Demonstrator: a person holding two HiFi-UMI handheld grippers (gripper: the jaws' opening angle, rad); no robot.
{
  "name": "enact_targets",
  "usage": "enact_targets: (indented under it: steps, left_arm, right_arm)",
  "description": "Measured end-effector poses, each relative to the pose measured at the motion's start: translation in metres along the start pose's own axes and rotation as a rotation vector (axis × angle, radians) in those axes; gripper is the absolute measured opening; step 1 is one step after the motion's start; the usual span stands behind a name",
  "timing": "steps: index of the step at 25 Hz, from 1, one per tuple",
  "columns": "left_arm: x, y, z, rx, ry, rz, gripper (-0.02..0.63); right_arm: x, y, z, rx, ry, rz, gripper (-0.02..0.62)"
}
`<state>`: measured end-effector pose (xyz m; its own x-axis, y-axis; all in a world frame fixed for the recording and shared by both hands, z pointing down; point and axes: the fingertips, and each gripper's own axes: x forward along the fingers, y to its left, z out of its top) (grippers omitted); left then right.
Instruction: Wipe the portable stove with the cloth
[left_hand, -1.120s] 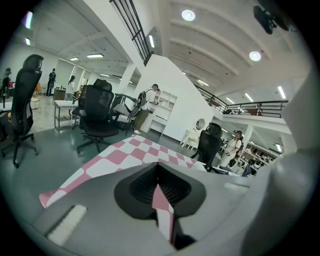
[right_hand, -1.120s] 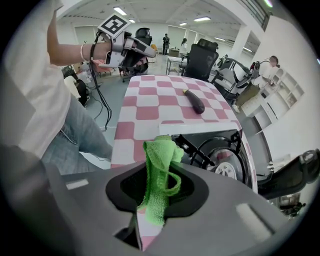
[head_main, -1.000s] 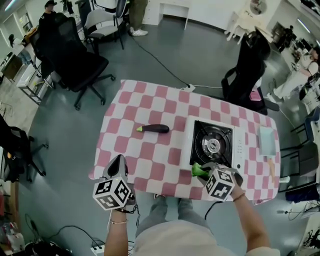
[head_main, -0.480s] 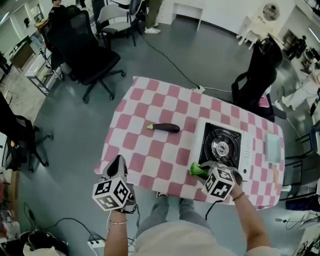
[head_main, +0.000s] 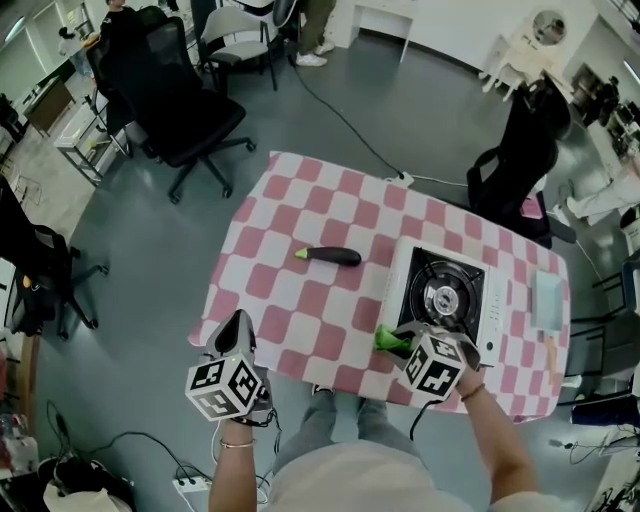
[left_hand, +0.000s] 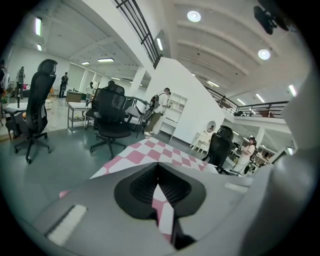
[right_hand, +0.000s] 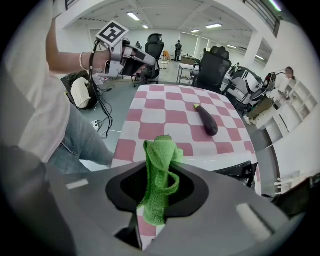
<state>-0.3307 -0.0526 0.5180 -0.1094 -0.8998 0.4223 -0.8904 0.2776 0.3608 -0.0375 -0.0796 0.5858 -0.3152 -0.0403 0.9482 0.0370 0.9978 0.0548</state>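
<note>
While the right tool (head_main: 402, 338) pinches a green cloth (head_main: 387, 340) beside the portable stove's (head_main: 445, 296) near-left corner, the left tool (head_main: 236, 338) hangs closed and empty by the checkered tabletop's (head_main: 300, 215) near edge.

The table (head_main: 300, 225) carried a pink-and-white checked cover. On it lay a dark eggplant (head_main: 330, 256) (green stem end leftward) and, well apart to its right, the portable stove (head_main: 441, 296), with a pale flat rectangle (head_main: 546, 298) beyond it.

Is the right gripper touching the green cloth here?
Touching. The right gripper view shows the right gripper with its jaws closed on the green cloth, which sticks out past them.
</note>
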Motion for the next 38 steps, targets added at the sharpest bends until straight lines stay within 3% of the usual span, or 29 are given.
enact_targets:
  steps: [11,17,21,25,30,35,38]
  left_arm:
    - [0.012,-0.043,0.008,0.03,0.001,-0.039,0.0]
    - [0.024,-0.088,0.017,0.076,-0.008,-0.083,0.0]
    - [0.037,-0.13,0.026,0.12,-0.017,-0.122,0.0]
    - [0.05,-0.181,0.04,0.162,-0.049,-0.174,0.0]
    - [0.062,-0.24,0.062,0.224,-0.103,-0.228,0.0]
    - [0.067,-0.29,0.085,0.276,-0.182,-0.276,0.001]
    - [0.069,-0.31,0.089,0.291,-0.215,-0.293,0.001]
  right_arm:
    - [-0.018,-0.008,0.002,0.063,-0.101,-0.014,0.077]
    - [-0.064,-0.028,-0.001,0.196,-0.313,-0.045,0.077]
    - [-0.115,-0.058,-0.019,0.295,-0.481,-0.129,0.077]
    - [-0.179,-0.094,-0.056,0.412,-0.67,-0.303,0.077]
    - [-0.257,-0.128,-0.135,0.596,-0.843,-0.636,0.077]
    - [-0.316,-0.139,-0.234,0.831,-0.923,-0.982,0.077]
    - [-0.334,-0.13,-0.297,1.001,-0.896,-1.196,0.077]
